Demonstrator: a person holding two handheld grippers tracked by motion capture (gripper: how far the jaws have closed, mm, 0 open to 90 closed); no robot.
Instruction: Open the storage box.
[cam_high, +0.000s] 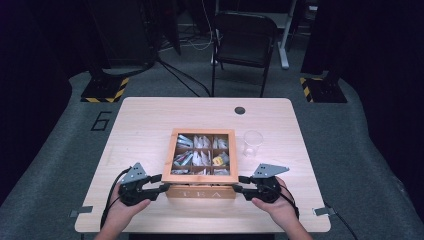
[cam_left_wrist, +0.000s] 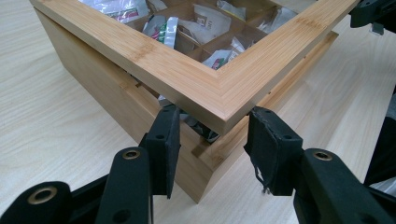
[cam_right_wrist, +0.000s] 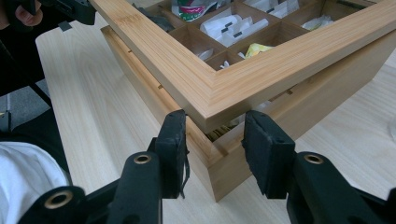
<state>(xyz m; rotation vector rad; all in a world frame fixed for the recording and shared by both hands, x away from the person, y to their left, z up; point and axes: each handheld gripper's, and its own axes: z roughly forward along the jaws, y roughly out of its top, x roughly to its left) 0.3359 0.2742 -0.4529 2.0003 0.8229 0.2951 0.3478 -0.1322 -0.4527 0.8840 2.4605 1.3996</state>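
A wooden tea box (cam_high: 200, 192) marked TEA stands near the table's front edge. Its framed lid (cam_high: 172, 150) is lifted a little at the front, above compartments of tea bags (cam_high: 200, 156). My left gripper (cam_high: 162, 188) is at the front left corner. In the left gripper view the pads of that gripper (cam_left_wrist: 212, 135) touch both sides of the lid (cam_left_wrist: 187, 70) corner, raised off the box (cam_left_wrist: 93, 102). My right gripper (cam_high: 239, 189) mirrors this at the front right corner. There my right gripper (cam_right_wrist: 215, 135) has its pads against the lid (cam_right_wrist: 187, 70) corner, above the box (cam_right_wrist: 327, 93).
A clear plastic cup (cam_high: 253, 142) stands just right of the box. A small dark round disc (cam_high: 240, 110) lies near the table's far edge. A black chair (cam_high: 245, 40) stands on the floor beyond the table. Bare tabletop (cam_high: 135, 130) lies left of the box.
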